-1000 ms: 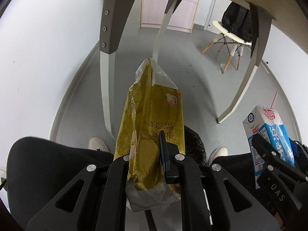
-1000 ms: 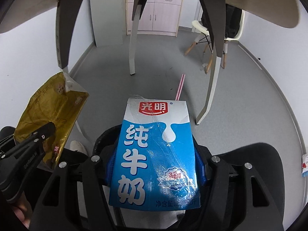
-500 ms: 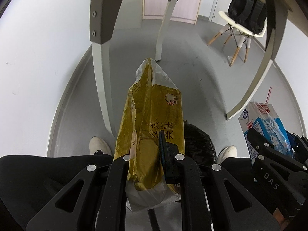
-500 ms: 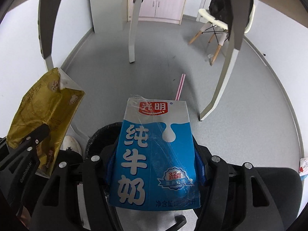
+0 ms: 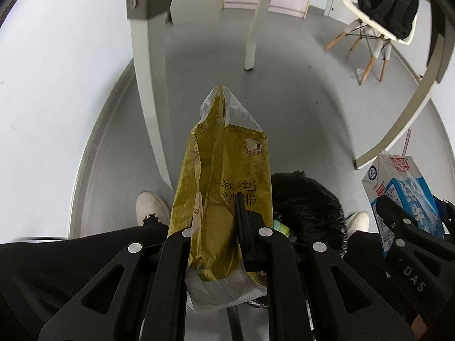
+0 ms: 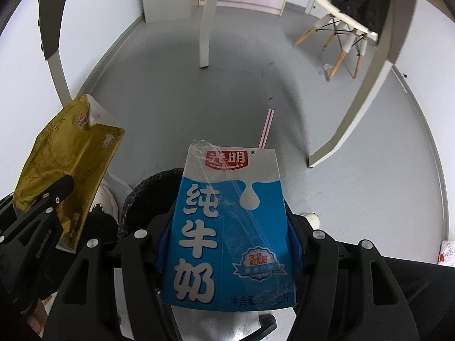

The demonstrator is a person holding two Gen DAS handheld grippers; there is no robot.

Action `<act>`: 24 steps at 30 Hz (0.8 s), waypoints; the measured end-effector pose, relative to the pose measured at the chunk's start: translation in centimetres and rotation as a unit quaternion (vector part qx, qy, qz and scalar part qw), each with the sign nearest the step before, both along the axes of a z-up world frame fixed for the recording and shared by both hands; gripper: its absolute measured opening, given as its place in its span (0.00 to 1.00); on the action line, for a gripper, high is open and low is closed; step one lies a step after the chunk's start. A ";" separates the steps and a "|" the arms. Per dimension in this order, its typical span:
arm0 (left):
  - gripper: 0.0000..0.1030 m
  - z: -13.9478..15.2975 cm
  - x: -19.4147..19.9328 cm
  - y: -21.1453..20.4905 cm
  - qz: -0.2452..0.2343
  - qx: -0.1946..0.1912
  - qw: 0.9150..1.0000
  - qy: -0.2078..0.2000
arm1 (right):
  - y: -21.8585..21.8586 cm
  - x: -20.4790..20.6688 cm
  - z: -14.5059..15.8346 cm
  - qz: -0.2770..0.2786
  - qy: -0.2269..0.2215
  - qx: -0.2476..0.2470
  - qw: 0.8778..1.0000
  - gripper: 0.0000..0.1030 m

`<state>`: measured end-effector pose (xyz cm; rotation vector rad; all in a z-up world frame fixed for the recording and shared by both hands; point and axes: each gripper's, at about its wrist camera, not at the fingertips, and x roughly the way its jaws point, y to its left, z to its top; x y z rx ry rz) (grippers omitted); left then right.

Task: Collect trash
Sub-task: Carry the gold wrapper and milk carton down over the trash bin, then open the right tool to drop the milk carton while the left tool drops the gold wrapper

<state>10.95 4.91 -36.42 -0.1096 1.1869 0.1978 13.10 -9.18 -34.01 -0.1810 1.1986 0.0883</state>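
L tongs [image 5: 227,227] clamped on a gold wrapper [image 5: 227,170], held upright above the floor w/ a black-lined trash bin [image 5: 307,201] just behind and below it. R tongs [image 6: 227,238] closed tight on a blue-white milk carton [image 6: 230,227] (pink straw [image 6: 266,129] pokes out its top), bin [image 6: 148,196] below-left of carton. Bench legs [image 6: 204,20] and a chair [image 6: 338,25] well beyond.

A crinkly gold wrapper [image 5: 224,187] stands up between the left gripper's fingers. A blue milk carton [image 6: 230,227] sits squeezed in the right gripper's.
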 end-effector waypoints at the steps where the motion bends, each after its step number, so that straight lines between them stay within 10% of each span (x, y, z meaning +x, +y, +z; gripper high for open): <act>1: 0.10 -0.3 0.0 0.3 0.004 -0.001 1.000 0.005 | 0.2 0.1 -0.3 0.002 0.006 0.001 1.000 0.59; 11: 0.10 -1.3 -0.1 1.4 0.017 0.001 1.000 0.021 | 1.9 1.3 -2.3 0.017 0.038 0.006 0.999 0.60; 16: 0.10 -1.5 0.7 1.1 0.014 -0.002 1.000 0.025 | 1.8 1.4 -1.4 0.009 0.017 0.016 1.000 0.84; 24: 0.10 -1.7 1.3 -0.7 -0.007 -0.010 0.999 0.032 | -0.1 1.2 -0.8 -0.008 -0.004 -0.005 1.000 0.92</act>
